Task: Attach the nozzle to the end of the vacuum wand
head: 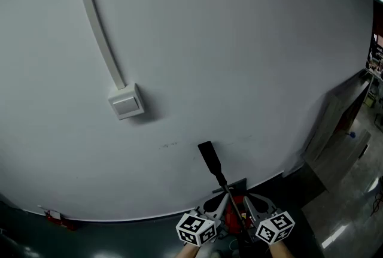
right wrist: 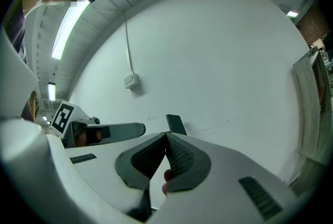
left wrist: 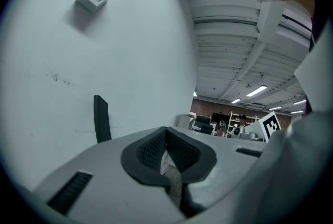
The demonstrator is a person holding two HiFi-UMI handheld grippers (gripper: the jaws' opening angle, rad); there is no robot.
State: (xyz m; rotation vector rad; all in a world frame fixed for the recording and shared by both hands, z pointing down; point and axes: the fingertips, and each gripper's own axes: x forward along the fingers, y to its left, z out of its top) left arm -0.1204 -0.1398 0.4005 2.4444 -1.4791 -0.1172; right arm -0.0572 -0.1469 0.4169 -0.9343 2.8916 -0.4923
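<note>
I'm holding 2 claws pressed together, left claw [left wrist: 166, 129] and right claw [right wrist: 166, 134]. The nozzle [head: 208, 155] is sticking up just beyond their tips.

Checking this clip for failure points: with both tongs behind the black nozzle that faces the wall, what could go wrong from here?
1. The left tongs and right tongs are both shut tip to tip, and whether they clamp anything is unclear, so the nozzle could sag or drop.
2. The nozzle points toward the wall; a push forward might scrape or jam it there.
</note>
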